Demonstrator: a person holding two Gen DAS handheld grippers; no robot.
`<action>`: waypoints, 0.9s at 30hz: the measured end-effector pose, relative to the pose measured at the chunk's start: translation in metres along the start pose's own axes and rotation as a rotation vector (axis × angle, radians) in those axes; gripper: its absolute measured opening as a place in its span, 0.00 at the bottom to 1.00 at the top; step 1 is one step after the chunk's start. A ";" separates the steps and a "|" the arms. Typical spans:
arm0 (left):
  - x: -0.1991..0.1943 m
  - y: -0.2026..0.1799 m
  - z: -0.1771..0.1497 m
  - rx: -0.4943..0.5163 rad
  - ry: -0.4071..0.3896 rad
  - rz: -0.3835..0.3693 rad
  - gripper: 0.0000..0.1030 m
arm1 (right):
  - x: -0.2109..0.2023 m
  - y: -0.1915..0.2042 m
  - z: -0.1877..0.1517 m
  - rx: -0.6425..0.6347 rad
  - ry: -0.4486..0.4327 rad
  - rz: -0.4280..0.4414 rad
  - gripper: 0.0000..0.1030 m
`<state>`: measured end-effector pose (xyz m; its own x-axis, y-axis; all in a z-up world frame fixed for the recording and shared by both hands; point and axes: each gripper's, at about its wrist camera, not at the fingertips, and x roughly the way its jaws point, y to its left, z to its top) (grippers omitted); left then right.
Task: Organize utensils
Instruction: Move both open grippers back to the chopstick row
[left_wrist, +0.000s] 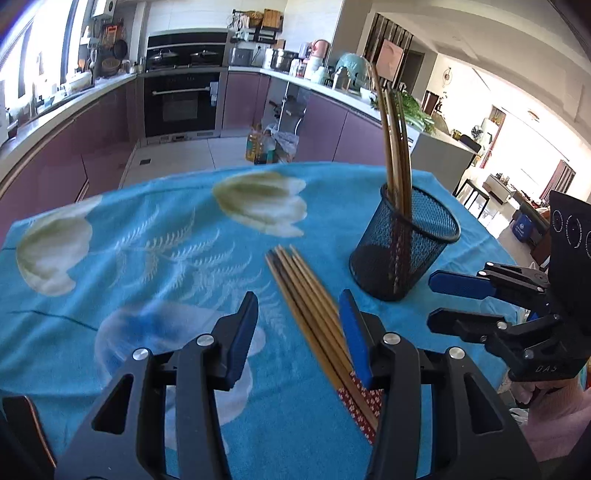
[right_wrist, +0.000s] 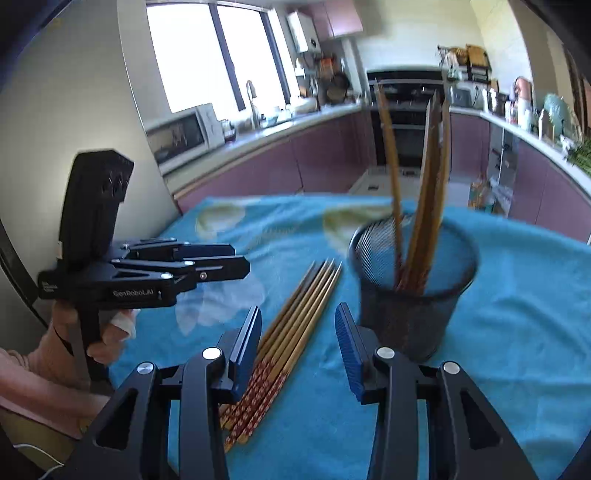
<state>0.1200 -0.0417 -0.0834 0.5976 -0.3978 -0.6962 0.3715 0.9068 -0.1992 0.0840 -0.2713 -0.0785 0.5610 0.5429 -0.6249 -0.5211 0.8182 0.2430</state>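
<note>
- The left gripper (left_wrist: 299, 332) is wide open and holds nothing; the bundle of loose chopsticks (left_wrist: 310, 306) lies on the blue cloth (left_wrist: 147, 240) between its fingers, close against the right-hand one.
- The right gripper (right_wrist: 299, 347) is also wide open and empty. In its own view the loose chopsticks run from 6 o'clock up toward 12 o'clock, with the patterned red ends nearest the camera.
- The mesh holder (left_wrist: 404, 243) stands upright at about 2 o'clock from the bundle, just beside it, and already has several chopsticks (left_wrist: 397, 147) leaning inside.
- Risk — if a gripper closes on the whole bundle, the round sticks may roll and slip out, or only some of them may come up.
- Risk — the holder looks light; a stick that hits its rim, or a finger that bumps its wall, could tip it over.
- The soft cloth could get pinched together with the sticks.
</note>
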 end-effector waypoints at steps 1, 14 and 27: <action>0.005 0.001 -0.006 -0.003 0.018 0.006 0.44 | 0.008 0.001 -0.004 0.004 0.024 -0.005 0.38; 0.033 -0.007 -0.038 -0.002 0.115 0.013 0.44 | 0.036 0.004 -0.022 0.041 0.102 -0.060 0.38; 0.043 -0.015 -0.036 0.029 0.136 0.050 0.44 | 0.047 0.007 -0.023 0.023 0.117 -0.106 0.38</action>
<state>0.1147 -0.0673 -0.1346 0.5147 -0.3278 -0.7922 0.3652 0.9198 -0.1434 0.0920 -0.2449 -0.1231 0.5325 0.4284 -0.7300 -0.4474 0.8746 0.1870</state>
